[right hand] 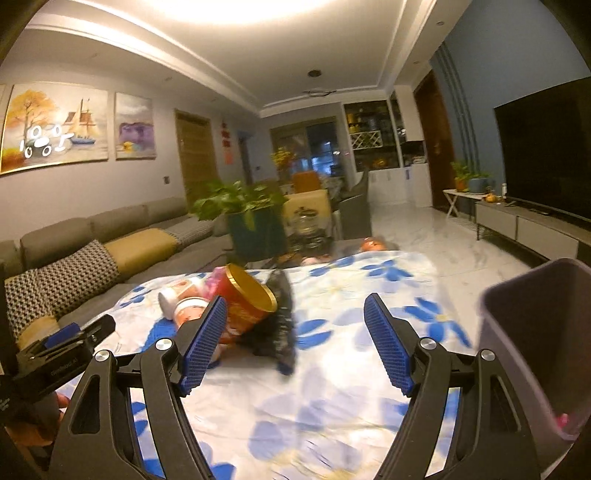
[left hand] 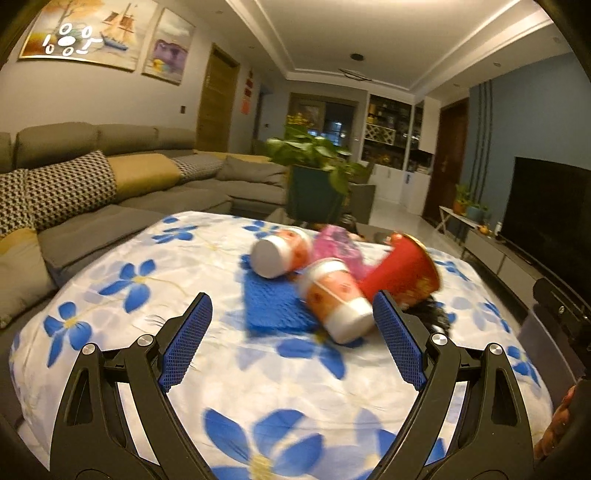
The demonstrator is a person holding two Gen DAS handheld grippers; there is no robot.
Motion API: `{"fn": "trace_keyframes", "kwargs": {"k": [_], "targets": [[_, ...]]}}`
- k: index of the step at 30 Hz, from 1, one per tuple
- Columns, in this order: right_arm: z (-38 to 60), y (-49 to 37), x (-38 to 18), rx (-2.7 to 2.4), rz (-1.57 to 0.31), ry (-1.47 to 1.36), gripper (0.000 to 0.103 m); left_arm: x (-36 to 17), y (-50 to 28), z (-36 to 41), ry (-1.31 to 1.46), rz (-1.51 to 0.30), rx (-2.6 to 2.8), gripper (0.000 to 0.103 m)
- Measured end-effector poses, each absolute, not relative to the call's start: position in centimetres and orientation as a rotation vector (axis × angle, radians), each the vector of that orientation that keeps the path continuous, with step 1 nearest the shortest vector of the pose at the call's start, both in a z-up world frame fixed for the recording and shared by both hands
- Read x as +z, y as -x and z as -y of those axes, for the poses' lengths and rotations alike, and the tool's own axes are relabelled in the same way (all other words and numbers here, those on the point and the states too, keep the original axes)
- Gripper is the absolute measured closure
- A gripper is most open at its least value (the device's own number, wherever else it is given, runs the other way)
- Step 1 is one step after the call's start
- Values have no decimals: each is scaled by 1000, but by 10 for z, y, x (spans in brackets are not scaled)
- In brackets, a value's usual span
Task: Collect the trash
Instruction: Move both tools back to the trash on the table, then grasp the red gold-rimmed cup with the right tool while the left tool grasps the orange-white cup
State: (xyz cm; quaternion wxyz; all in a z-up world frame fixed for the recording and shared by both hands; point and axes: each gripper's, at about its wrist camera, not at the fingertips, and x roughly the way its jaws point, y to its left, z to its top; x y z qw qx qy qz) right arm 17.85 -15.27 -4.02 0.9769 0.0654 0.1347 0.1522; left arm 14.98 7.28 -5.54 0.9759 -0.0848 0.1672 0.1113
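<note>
Soft printed cloth [left hand: 155, 258] with a matt weave over the desk. Stiff paper, smooth and faintly glossy, on the two cups [left hand: 334, 299] and the red tub [left hand: 400, 266], that one edged with a shiny gold foil rim. Coarse blue mesh mat [left hand: 273, 306], rubbery in look. Crinkly glossy film on the pink wrapper [left hand: 338, 245] and the black wrapper [right hand: 280, 325]. Matt black plastic frames with bright metal rivets; blue knobbly pads on the fingers [left hand: 397, 343]. Smooth matt grey plastic bin [right hand: 535, 332]. Polished stone-like floor [right hand: 443, 240].

Light: we see a warm ceiling glow [right hand: 236, 7].
Blur: we see smeared cups [left hand: 332, 295].
Edges: we see bent, dark corners.
</note>
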Motion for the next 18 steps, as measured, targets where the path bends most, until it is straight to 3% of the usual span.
{"fn": "trace_keyframes", "kwargs": {"k": [18], "targets": [[75,-255,-53,427,-347,-52,48,-59,-172,-132,183,-320,318,16]]}}
